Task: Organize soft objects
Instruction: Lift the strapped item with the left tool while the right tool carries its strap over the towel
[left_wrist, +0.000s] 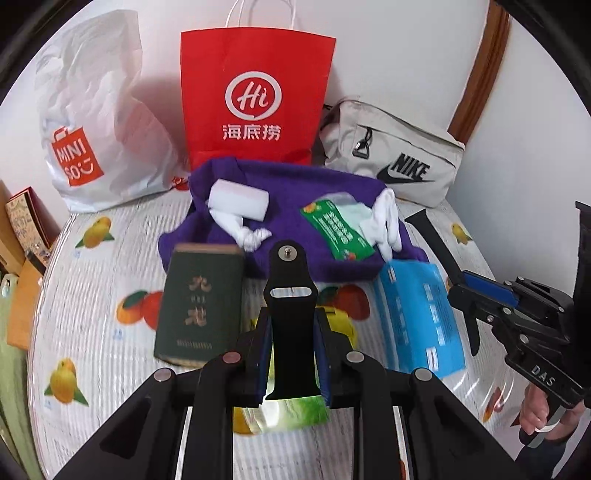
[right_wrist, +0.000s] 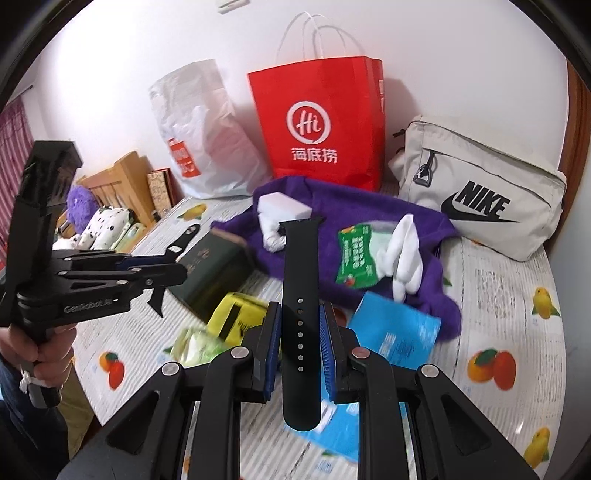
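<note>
My left gripper (left_wrist: 291, 350) is shut on a black watch strap half with a pin stud (left_wrist: 290, 295), held above the table. My right gripper (right_wrist: 300, 343) is shut on the other black strap half with holes (right_wrist: 300, 295). Each gripper shows in the other's view, the right one in the left wrist view (left_wrist: 480, 299) and the left one in the right wrist view (right_wrist: 147, 266). Behind them a purple towel (left_wrist: 295, 206) lies on the fruit-print tablecloth (left_wrist: 92, 295). On it are a white sponge block (left_wrist: 238, 199), white socks (left_wrist: 386, 218) and a green wipes packet (left_wrist: 338, 232).
A dark green box (left_wrist: 201, 302) and a blue packet (left_wrist: 421, 317) lie in front of the towel. A red paper bag (left_wrist: 255, 96), a white Miniso plastic bag (left_wrist: 92, 122) and a beige Nike pouch (left_wrist: 395, 151) stand along the wall. A yellow box (right_wrist: 240, 314) and a light green packet (right_wrist: 195, 347) lie near me.
</note>
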